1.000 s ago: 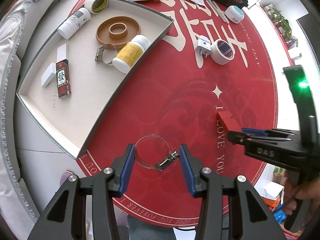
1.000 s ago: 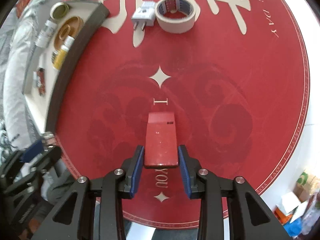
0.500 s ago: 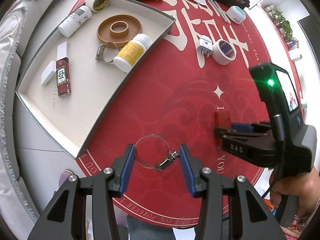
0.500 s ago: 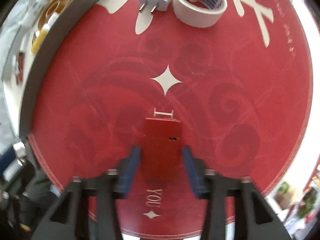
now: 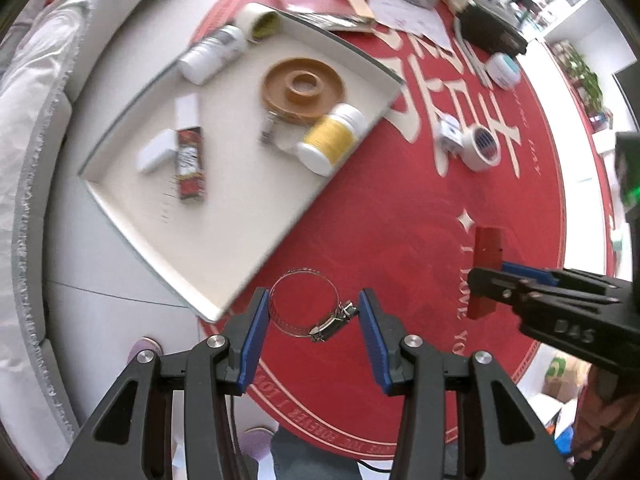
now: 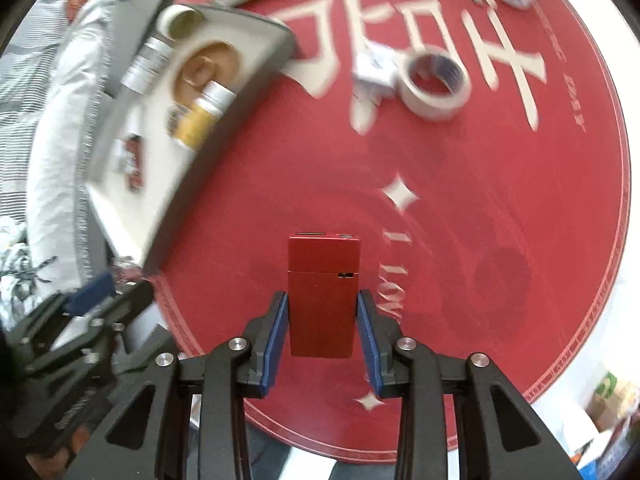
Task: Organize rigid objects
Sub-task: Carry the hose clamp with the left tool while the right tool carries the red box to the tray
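Far left, at ten o'clock in the left wrist view: shallow white tray point(image 5: 120, 216) on the worktop, holding a white bottle point(image 5: 212, 54), a tape roll point(image 5: 260, 22), white blocks beside a red-and-black mahjong-print box point(image 5: 191, 164), a brown ring-shaped disc point(image 5: 303, 89) and a yellow-labelled bottle point(image 5: 332, 138) lying on its side. Lower centre, at six o'clock: left tongs point(image 5: 314, 320) partly open, blue pads pressed on either side of a metal hose clamp point(image 5: 310, 309), screw housing against the right pad, clamp lifted above the red round mat point(image 5: 400, 208). Toward two o'clock: white plug adapter point(image 5: 450, 136) touching a roll of masking tape point(image 5: 482, 148) on the mat. At three to four o'clock: right tongs point(image 6: 322, 320) nearly closed, clamped on a red rectangular box point(image 6: 322, 296), held upright between the pads, clear of the mat. At four o'clock: a hand point(image 5: 600, 408) beneath that black handle.
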Demonstrator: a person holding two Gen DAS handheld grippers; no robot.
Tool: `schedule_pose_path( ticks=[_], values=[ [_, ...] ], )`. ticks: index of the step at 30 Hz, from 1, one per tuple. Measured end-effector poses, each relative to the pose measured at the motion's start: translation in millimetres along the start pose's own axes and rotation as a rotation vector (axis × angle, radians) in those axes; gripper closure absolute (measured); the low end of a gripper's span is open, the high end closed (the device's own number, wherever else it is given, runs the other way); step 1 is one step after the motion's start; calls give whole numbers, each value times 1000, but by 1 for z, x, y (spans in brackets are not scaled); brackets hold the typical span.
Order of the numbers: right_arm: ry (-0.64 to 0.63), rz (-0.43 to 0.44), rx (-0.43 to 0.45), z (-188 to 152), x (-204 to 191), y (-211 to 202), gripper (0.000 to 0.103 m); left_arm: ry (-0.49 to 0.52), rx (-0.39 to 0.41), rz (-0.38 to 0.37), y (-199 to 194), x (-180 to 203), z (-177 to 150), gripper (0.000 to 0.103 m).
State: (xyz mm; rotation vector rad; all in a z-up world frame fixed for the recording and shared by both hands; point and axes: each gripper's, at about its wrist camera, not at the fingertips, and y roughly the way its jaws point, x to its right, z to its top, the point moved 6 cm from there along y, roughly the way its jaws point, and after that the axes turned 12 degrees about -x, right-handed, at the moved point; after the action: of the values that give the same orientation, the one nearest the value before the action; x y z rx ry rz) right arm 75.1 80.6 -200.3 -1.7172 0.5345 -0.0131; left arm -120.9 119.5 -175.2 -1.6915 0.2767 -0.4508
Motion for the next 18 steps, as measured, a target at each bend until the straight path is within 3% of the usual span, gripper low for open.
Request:
schedule_pose_path(
  ticks=[18],
  values=[
    [-147, 101, 70, 50, -97, -13, 67, -215, 87, 43, -20, -91, 38, 55]
  ],
)
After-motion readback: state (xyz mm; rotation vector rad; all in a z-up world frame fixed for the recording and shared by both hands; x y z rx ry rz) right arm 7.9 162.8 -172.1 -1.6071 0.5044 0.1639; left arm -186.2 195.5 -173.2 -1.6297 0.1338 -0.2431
